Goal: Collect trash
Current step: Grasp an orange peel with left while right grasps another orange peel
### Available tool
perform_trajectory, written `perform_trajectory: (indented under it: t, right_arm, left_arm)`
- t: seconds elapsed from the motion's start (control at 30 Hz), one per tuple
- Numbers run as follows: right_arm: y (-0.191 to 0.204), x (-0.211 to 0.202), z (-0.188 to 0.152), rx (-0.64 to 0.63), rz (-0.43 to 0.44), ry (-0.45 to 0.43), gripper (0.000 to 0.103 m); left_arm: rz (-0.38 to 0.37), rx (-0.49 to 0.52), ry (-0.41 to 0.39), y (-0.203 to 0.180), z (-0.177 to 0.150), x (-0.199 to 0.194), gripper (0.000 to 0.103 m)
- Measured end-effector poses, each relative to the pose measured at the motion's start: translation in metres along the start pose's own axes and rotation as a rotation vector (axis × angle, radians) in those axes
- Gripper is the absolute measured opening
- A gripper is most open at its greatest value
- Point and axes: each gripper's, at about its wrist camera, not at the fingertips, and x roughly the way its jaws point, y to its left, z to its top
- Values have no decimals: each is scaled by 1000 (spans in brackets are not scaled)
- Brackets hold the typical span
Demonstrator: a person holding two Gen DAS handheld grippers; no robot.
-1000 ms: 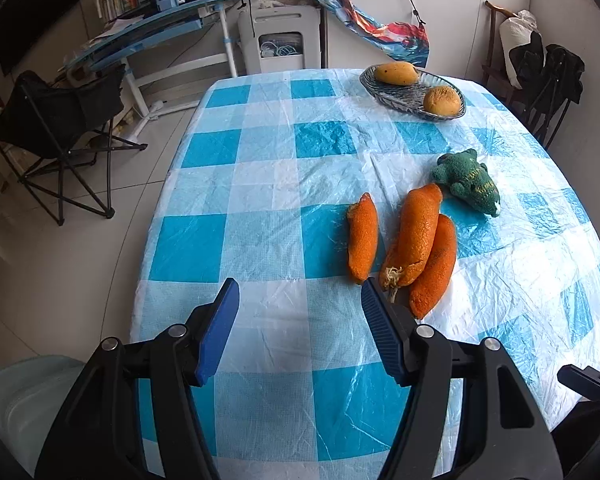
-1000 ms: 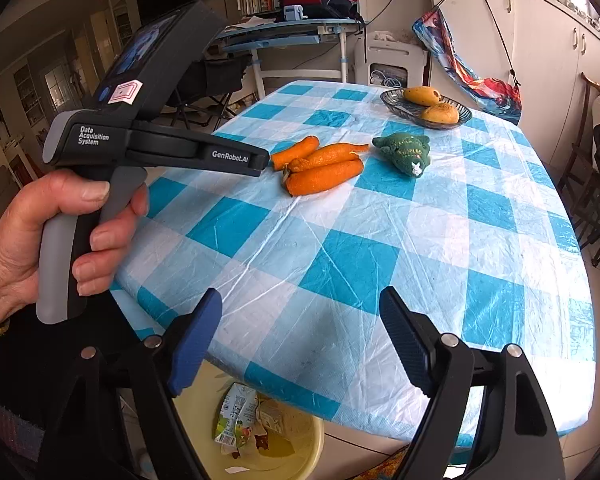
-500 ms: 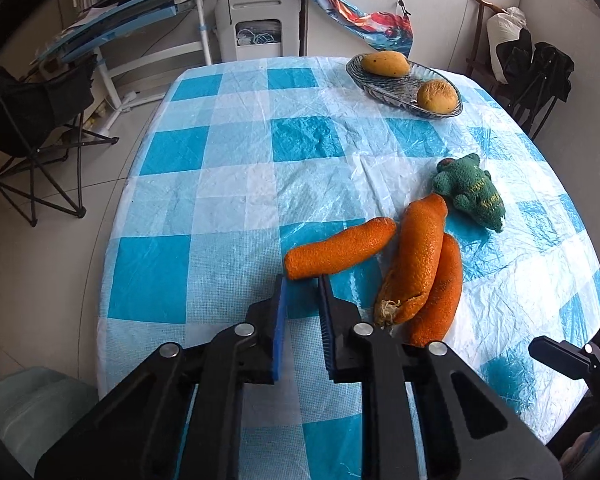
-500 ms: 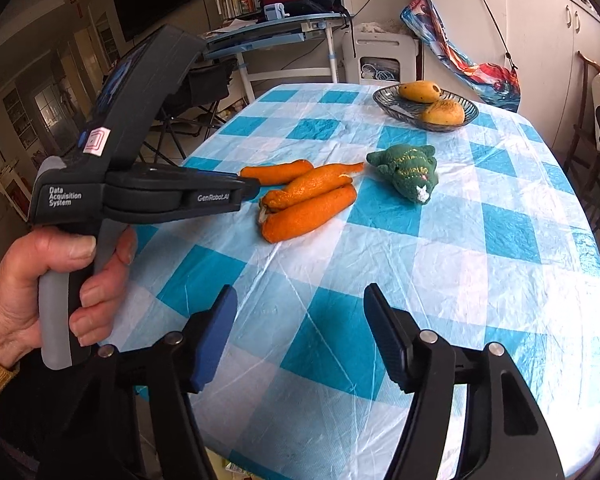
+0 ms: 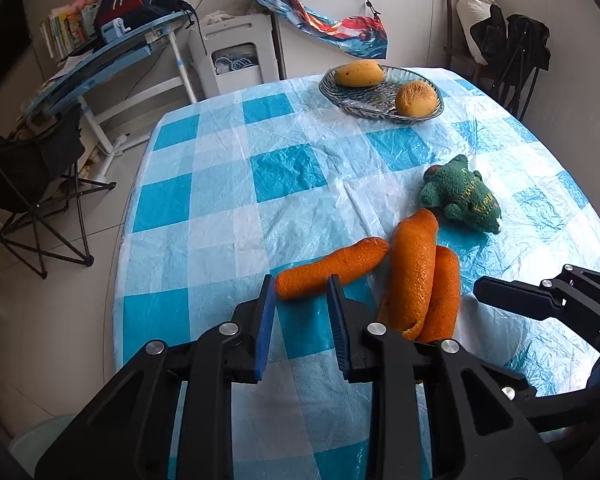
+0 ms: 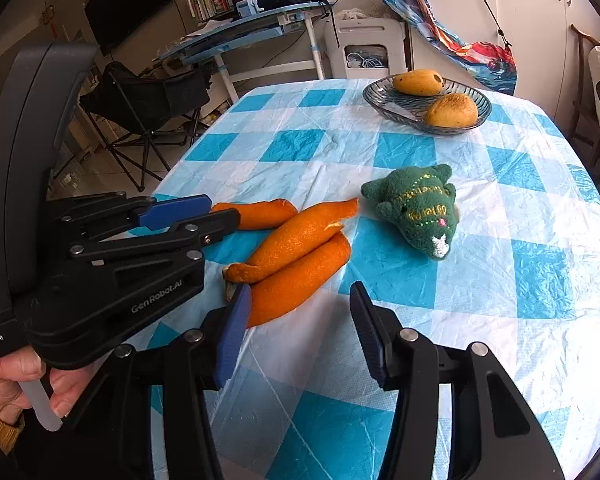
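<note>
Left gripper [image 6: 204,212] hides peel [image 6: 256,213] end; person's hand [image 6: 28,384] cut off.

We saw a table [image 5: 204,208] covered with a blue and white checked plastic cloth [image 6: 540,264]. Directly on it lay three orange peels [image 6: 296,252] close together, a green plush toy [image 6: 416,204] just beside them, and, at the far end, a dish [image 5: 380,98] with two fruits.

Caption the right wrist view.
Right gripper closing toward curled orange peels beside green plush toy on checked tablecloth.
</note>
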Motion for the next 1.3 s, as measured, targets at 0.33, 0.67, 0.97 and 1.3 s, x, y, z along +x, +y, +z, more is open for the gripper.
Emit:
perform_trajectory:
  t: [0.33,0.67,0.97,1.3]
  right_arm:
    - [5,6,3,-50,25,23,43]
    - [6,-3,1,-116,24,78,31]
    - [-8,-5,-1,-91,-14,81,40]
    - [-19,-9,-6,-56,40,78,22]
  left_arm:
    - [-23,-2,24,4,-2,10,26]
    - [-109,-34,60,9,-5,5,16]
    - [-41,101,29,0,2,1,20]
    - [-94,85,62,-12,16,17,9]
